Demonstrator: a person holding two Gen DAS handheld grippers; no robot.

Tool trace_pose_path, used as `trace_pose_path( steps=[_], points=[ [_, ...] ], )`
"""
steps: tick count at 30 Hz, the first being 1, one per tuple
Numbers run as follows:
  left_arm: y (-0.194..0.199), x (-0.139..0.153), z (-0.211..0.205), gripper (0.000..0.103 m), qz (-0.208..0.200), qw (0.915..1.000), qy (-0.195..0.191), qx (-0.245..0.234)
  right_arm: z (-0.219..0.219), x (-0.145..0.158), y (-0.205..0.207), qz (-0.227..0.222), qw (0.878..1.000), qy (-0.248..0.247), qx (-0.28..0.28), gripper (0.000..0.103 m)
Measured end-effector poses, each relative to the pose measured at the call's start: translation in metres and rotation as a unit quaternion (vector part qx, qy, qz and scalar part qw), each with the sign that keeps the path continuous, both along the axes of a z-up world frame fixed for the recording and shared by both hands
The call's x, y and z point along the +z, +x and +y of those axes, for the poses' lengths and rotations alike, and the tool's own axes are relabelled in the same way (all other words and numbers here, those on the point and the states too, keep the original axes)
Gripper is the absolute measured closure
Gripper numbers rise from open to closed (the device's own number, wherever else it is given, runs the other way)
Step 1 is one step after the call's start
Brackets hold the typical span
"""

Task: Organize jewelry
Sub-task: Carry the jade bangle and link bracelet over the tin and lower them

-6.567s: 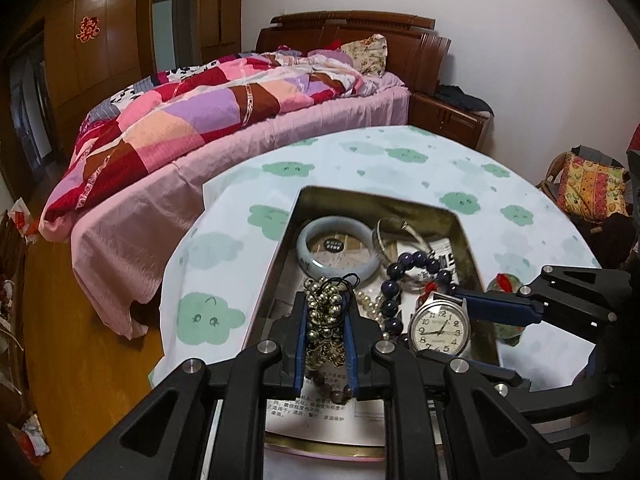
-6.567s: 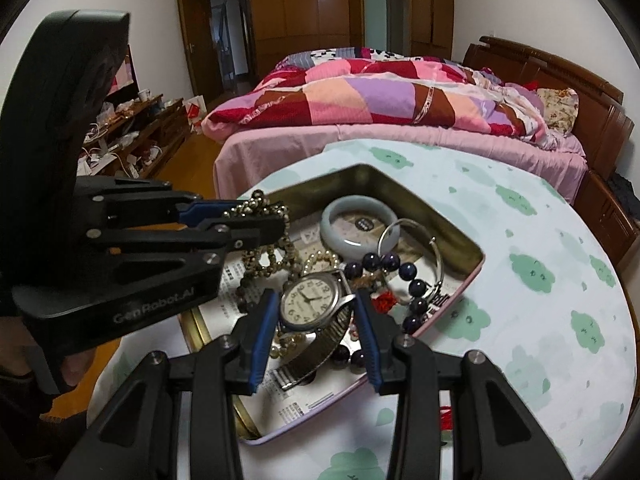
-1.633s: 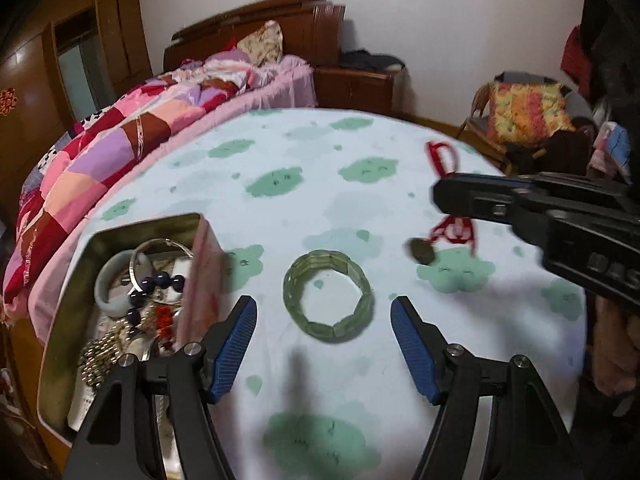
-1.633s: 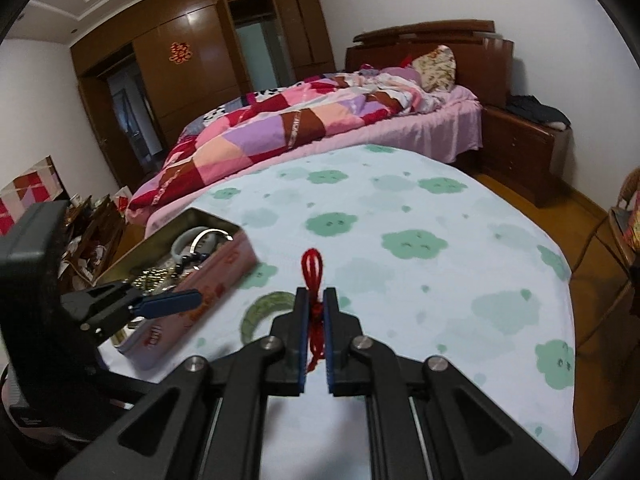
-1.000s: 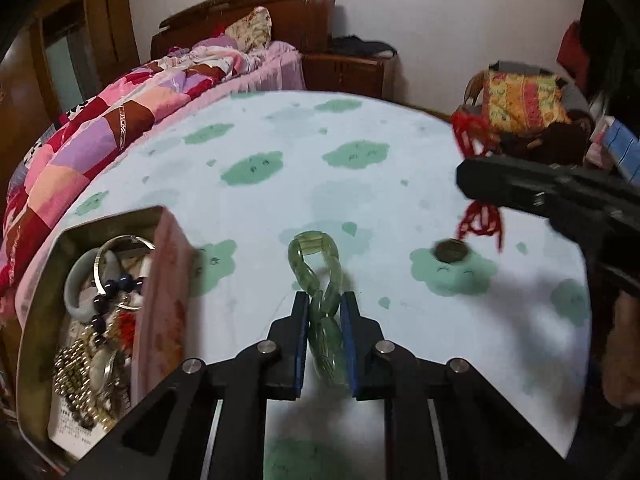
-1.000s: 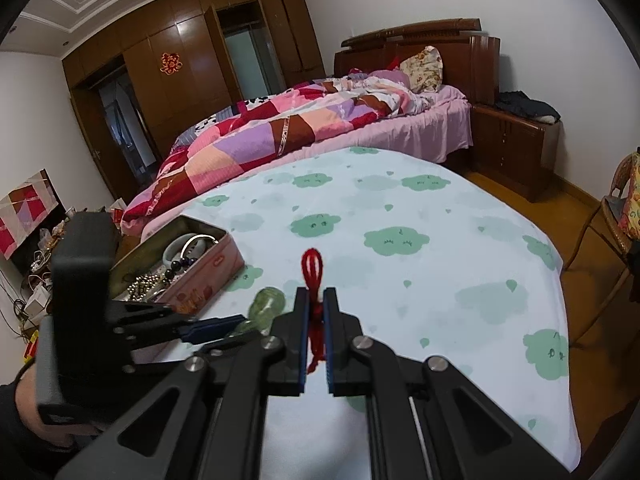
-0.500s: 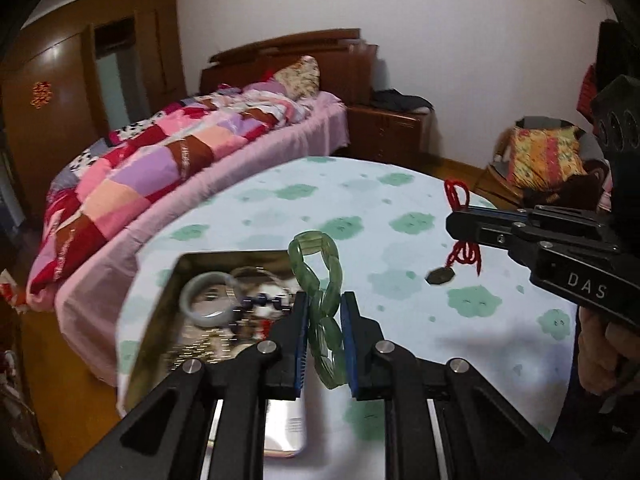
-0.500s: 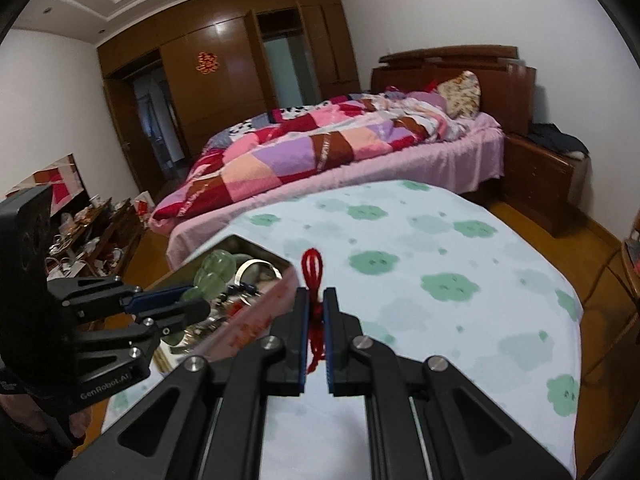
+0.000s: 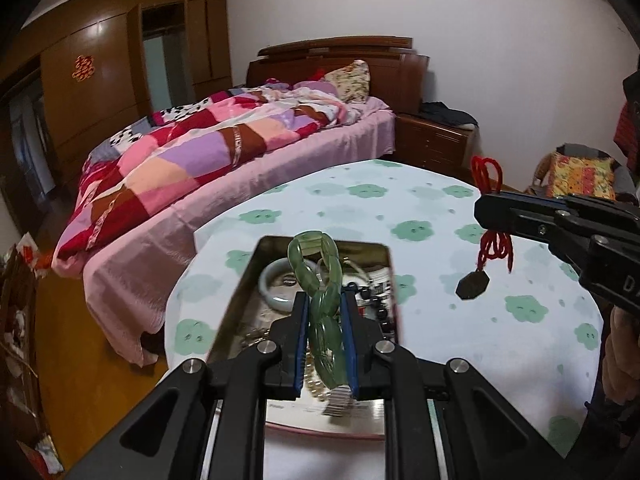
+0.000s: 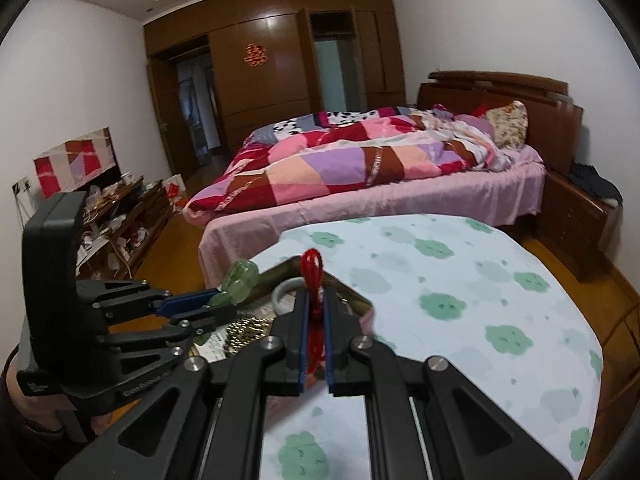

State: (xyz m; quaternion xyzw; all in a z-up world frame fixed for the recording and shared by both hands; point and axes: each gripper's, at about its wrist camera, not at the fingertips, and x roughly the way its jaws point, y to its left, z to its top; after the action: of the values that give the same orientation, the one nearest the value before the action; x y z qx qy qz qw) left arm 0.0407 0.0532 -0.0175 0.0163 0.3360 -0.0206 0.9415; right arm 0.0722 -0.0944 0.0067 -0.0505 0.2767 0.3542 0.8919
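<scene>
My left gripper (image 9: pixel 324 300) is shut on a green stone bracelet (image 9: pixel 310 248), squeezed into a narrow loop and held in the air over the open metal tin (image 9: pixel 240 300). The tin holds a pale bangle (image 9: pixel 272 284), beads and chains. To the right, my right gripper (image 9: pixel 486 210) is shut on a red cord (image 9: pixel 494 248) with a dark pendant (image 9: pixel 472 286) dangling above the cloud-print tablecloth (image 9: pixel 400 208). In the right wrist view the red cord (image 10: pixel 311 268) sticks up between the shut right gripper (image 10: pixel 315 300), near the tin (image 10: pixel 280 276). There the left gripper (image 10: pixel 218 300) carries the bracelet (image 10: pixel 240 276).
The round table (image 10: pixel 460 280) stands beside a bed (image 9: pixel 224 152) with a patchwork quilt. A wooden nightstand (image 9: pixel 436 140) and a chair with a cushion (image 9: pixel 580 172) lie beyond it. A cluttered low cabinet (image 10: pixel 120 216) lines the left wall. A person's hand (image 9: pixel 620 352) holds the right gripper.
The left gripper closed on the bracelet, lifted it off the cloth and carried it over the tin. The right gripper, still shut on the red cord, rose and moved toward the tin.
</scene>
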Motion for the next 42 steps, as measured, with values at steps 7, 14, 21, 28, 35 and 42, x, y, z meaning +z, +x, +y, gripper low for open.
trace_pose_path(
  steps=[7,14,21,28,35,42],
  points=[
    [0.003,-0.005,0.020,0.088,0.002,0.9997,-0.007,0.023,0.034,-0.007,-0.002,-0.002,0.999,-0.020,0.031,0.094],
    [0.010,-0.022,0.032,0.088,0.018,0.9989,-0.018,0.039,0.058,-0.026,0.002,0.017,0.998,-0.044,0.047,0.094],
    [0.016,-0.035,0.037,0.088,0.033,0.9982,-0.022,0.044,0.069,-0.047,0.006,0.039,0.996,-0.063,0.051,0.094],
    [0.019,-0.044,0.037,0.088,0.043,0.9978,-0.024,0.044,0.074,-0.059,0.007,0.048,0.995,-0.076,0.052,0.094],
    [0.023,-0.054,0.037,0.088,0.056,0.9971,-0.024,0.045,0.076,-0.071,0.011,0.061,0.993,-0.088,0.046,0.094],
    [0.024,-0.060,0.036,0.088,0.063,0.9968,-0.024,0.044,0.079,-0.079,0.015,0.070,0.992,-0.101,0.041,0.094]
  ],
)
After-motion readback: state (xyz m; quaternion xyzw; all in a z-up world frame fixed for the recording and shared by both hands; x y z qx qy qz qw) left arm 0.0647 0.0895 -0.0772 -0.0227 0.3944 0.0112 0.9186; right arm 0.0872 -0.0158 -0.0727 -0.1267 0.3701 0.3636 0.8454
